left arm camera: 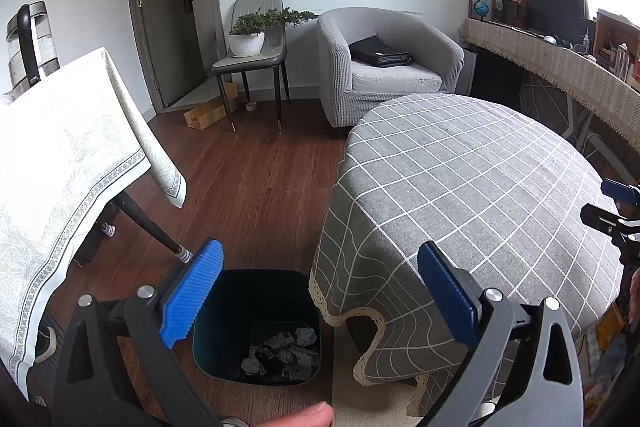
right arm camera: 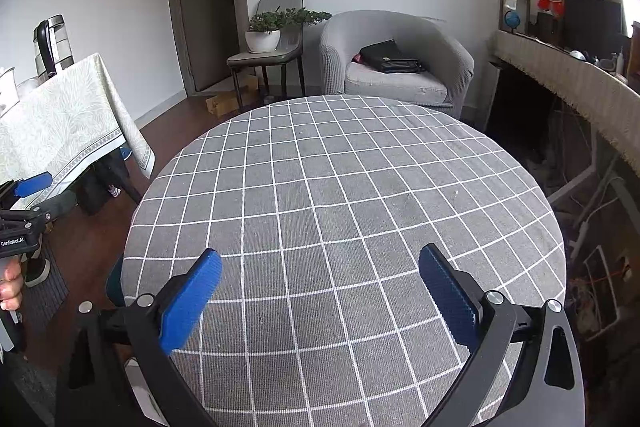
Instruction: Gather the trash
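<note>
Left wrist view: left gripper (left arm camera: 320, 291), ribbed blue pads released, above dark bin (left arm camera: 256, 323) holding crumpled trash (left arm camera: 280, 351). Right gripper (right arm camera: 320, 293) spread wide over round checked tablecloth (right arm camera: 344, 187)

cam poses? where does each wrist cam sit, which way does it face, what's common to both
Left wrist: on the left gripper, above the floor beside the round table, looking over the trash bin; its open fingers and a fingertip show.
Right wrist: on the right gripper, over the round table; open fingers show.
Shared: table, armchair, door wall.
</note>
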Demonstrator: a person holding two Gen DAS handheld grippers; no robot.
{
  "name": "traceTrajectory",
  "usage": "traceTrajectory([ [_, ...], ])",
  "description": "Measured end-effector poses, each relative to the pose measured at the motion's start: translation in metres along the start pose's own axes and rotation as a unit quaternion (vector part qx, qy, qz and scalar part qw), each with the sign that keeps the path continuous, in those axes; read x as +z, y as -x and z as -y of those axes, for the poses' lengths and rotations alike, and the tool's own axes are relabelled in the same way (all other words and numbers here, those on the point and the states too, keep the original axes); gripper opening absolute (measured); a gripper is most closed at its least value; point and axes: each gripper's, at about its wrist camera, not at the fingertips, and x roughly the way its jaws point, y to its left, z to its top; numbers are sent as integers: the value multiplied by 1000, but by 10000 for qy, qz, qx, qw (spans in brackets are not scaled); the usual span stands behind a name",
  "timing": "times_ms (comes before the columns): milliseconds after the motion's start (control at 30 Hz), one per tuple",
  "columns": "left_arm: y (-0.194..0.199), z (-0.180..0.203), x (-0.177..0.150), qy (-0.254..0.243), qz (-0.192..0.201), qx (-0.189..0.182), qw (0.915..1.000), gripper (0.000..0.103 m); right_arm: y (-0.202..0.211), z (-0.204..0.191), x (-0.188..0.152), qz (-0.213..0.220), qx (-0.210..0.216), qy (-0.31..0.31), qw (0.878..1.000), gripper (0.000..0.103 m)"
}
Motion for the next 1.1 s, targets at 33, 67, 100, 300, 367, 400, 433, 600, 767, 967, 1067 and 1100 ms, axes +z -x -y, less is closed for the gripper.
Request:
traceTrajectory([
  [33,-1,1,3,-3,16,-29,10000,100,-2,2,4,12,-30,-6,10000,100],
  [67,-3,2,7,3,42,-48,10000,100,-5,5,8,13,-39,-25,10000,100],
  [100,-5,3,11,21,72,-62,10000,100,-8,9,13,-7,-48,-47,10000,100],
  [300,-27,1,33,75,122,-91,9999,100,-53,60,46,-180,-741,-282,9967,100],
  [367,-35,-2,41,131,125,-55,9998,100,-82,82,57,-416,-945,-316,9942,100],
  [400,-39,-4,44,167,117,-45,9998,100,-95,91,60,-508,-1002,-333,9931,100],
  [433,-43,-6,47,200,104,-31,9997,100,-109,101,62,-622,-1037,-374,9920,100],
  [600,-56,-13,51,177,28,114,9998,100,-155,142,70,-1119,-896,-928,9853,101],
  [767,-61,-24,56,310,20,119,9994,100,-173,152,77,-1246,-1068,-938,9820,101],
  [967,-56,-34,60,486,71,22,9988,100,-173,153,79,-1251,-1074,-956,9817,101],
  [1067,-51,-38,62,533,140,8,9985,100,-172,153,78,-1249,-1073,-954,9817,101],
  [1100,-49,-38,61,523,155,31,9985,100,-173,153,78,-1249,-1071,-954,9817,101],
])
